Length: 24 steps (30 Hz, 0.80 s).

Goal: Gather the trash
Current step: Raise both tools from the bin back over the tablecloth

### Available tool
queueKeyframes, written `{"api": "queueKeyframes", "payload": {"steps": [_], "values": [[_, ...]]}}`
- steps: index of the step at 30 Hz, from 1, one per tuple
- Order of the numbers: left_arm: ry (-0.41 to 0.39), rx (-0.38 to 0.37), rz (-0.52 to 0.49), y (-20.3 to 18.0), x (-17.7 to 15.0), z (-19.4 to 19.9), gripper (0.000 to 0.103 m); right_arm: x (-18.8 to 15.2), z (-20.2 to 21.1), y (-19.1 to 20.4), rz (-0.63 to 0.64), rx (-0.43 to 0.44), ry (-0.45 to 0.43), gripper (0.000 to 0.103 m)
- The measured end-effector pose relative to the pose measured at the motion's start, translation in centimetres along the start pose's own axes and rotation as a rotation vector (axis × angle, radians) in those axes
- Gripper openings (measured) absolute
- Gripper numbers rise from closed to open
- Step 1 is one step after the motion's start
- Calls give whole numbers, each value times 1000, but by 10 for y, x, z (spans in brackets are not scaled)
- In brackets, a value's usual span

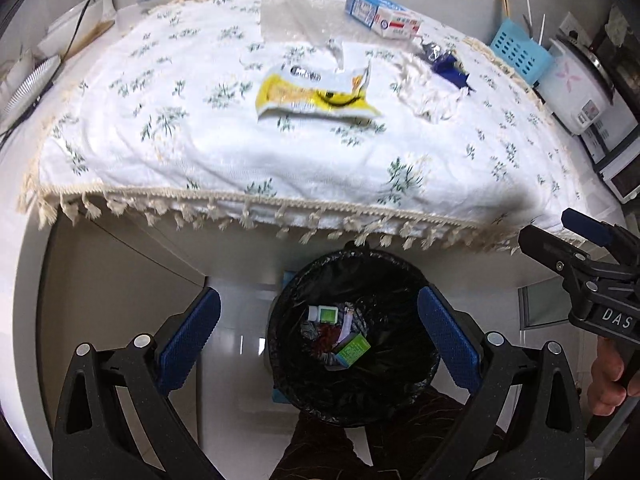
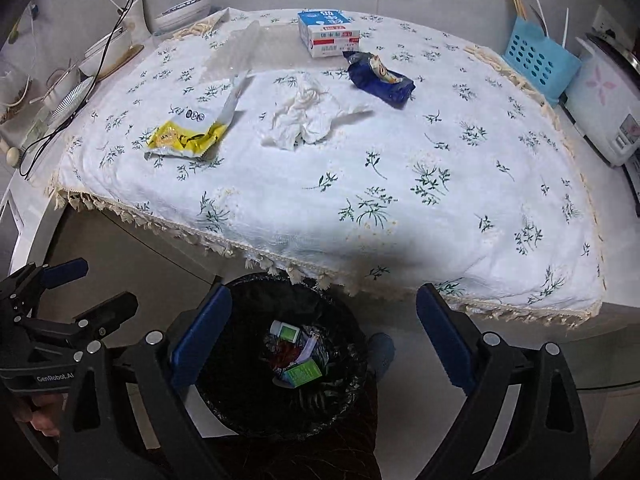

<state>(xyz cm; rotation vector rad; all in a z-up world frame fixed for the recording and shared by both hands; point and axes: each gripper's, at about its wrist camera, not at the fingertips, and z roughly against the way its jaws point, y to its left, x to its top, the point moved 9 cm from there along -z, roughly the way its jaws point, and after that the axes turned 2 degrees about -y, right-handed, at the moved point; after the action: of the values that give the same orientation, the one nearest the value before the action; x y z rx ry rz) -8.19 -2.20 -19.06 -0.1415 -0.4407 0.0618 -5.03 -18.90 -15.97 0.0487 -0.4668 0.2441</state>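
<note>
A bin with a black liner [image 1: 352, 396] [image 2: 248, 412] stands on the floor below the table's front edge and holds small boxes and wrappers. My left gripper [image 1: 320, 340] is open and empty above it. My right gripper [image 2: 320, 340] is open and empty above the bin's right side. On the flowered tablecloth [image 1: 280, 160] [image 2: 400, 160] lie a yellow and white wrapper [image 1: 308, 94] [image 2: 188, 136], a crumpled white tissue [image 2: 304, 116] [image 1: 432, 92], a dark blue snack wrapper [image 2: 380, 78] [image 1: 450, 68], a blue and white carton [image 1: 382, 14] [image 2: 328, 34] and a clear plastic bag [image 1: 292, 14] [image 2: 236, 56].
A blue perforated basket [image 1: 520, 54] [image 2: 540, 60] and a white rice cooker [image 1: 580, 88] [image 2: 604, 108] stand at the table's right. Bowls, dishes and a black cable [image 2: 100, 48] crowd the left edge. The tablecloth's fringe [image 1: 280, 216] overhangs the bin.
</note>
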Motion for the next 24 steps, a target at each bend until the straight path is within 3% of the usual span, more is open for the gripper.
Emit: {"api": "queueKeyframes", "payload": {"steps": [12, 24], "values": [[-34, 12, 3, -6, 40, 32, 97, 44, 24, -10, -3, 19, -39, 90], [-56, 45, 26, -5, 92, 38, 97, 103, 27, -20, 14, 30, -79, 90]]}}
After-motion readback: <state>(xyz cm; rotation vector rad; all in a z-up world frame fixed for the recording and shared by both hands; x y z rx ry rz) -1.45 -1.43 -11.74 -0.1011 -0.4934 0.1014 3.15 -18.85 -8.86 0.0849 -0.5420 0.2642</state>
